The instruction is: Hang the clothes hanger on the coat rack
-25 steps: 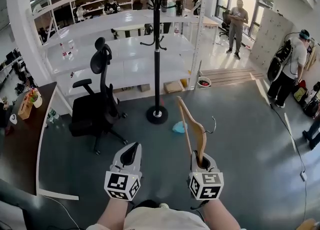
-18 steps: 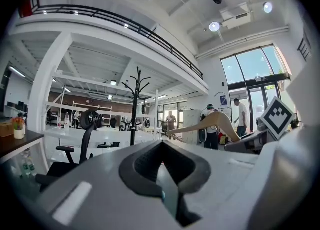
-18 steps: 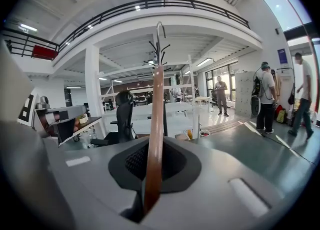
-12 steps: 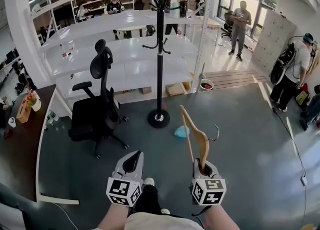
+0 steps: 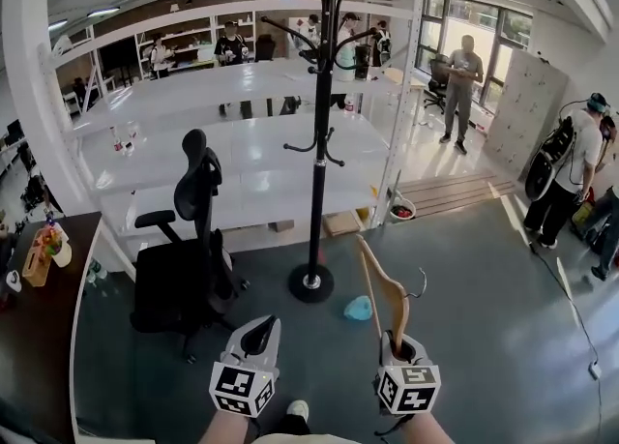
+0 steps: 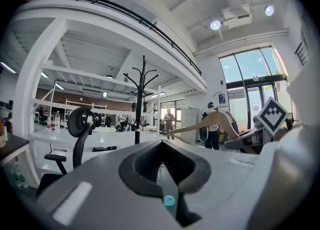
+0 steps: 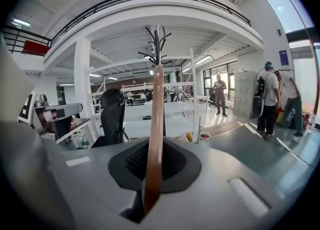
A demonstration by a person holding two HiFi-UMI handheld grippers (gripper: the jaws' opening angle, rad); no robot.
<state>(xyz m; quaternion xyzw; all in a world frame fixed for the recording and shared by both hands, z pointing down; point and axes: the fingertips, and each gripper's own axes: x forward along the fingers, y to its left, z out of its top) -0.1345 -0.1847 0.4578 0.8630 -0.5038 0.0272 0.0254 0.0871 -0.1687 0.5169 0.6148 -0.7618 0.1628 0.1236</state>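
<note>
Grey floor [image 5: 484, 268] stretches ahead to the coat rack [image 5: 322, 142], which stands well apart from the wooden hanger [image 5: 384, 282]. The right claw [image 5: 397, 345] clamps the hanger by one arm's end, its wire hook [image 5: 418, 285] pointing right. The left claw [image 5: 258, 334] is closed on nothing. Best approach: step closer, lift high, turn the hook toward a free peg. A white tub [image 5: 401, 210] by the shelving holds something red.

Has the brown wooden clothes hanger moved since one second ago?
Yes. In the head view, the hanger, clamped in the right gripper, is now nearer to the black coat rack's round base.
</note>
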